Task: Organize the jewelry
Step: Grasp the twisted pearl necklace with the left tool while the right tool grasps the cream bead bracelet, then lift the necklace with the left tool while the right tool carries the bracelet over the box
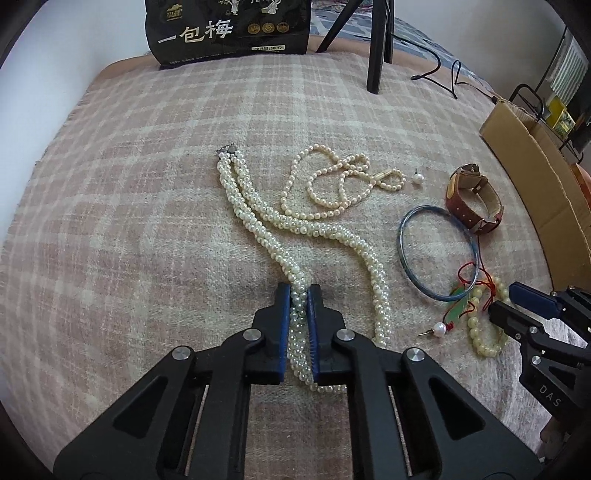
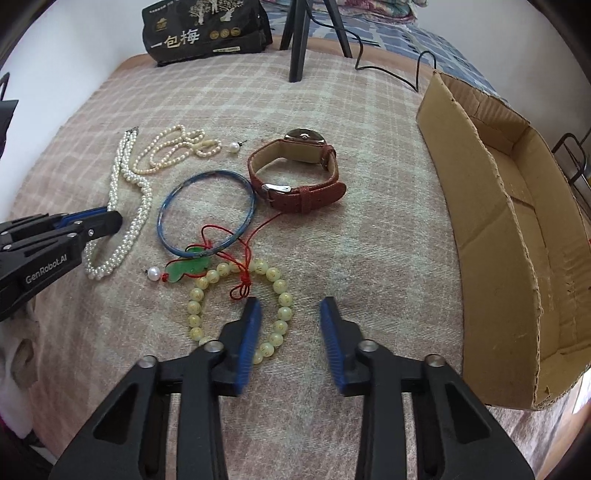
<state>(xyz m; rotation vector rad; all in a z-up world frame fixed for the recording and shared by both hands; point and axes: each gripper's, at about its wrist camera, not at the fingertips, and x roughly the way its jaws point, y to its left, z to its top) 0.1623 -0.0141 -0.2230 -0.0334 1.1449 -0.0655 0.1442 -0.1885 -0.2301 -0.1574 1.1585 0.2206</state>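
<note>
My left gripper (image 1: 298,295) is shut on the twisted white pearl necklace (image 1: 255,214), which lies on the plaid cloth; it also shows in the right wrist view (image 2: 129,206). My right gripper (image 2: 291,306) is open and empty, just above the pale yellow bead bracelet (image 2: 280,295). Nearby lie a thin cream pearl strand (image 2: 166,151), a blue bangle (image 2: 207,214), a brown leather watch (image 2: 295,173), a green pendant on red cord (image 2: 184,267) and two pearl studs (image 2: 234,147) (image 2: 153,274).
An open cardboard box (image 2: 517,236) stands at the right. A black snack bag (image 2: 203,33), black tripod legs (image 2: 299,40) and a black cable (image 2: 388,66) are at the back of the plaid cloth (image 2: 369,229).
</note>
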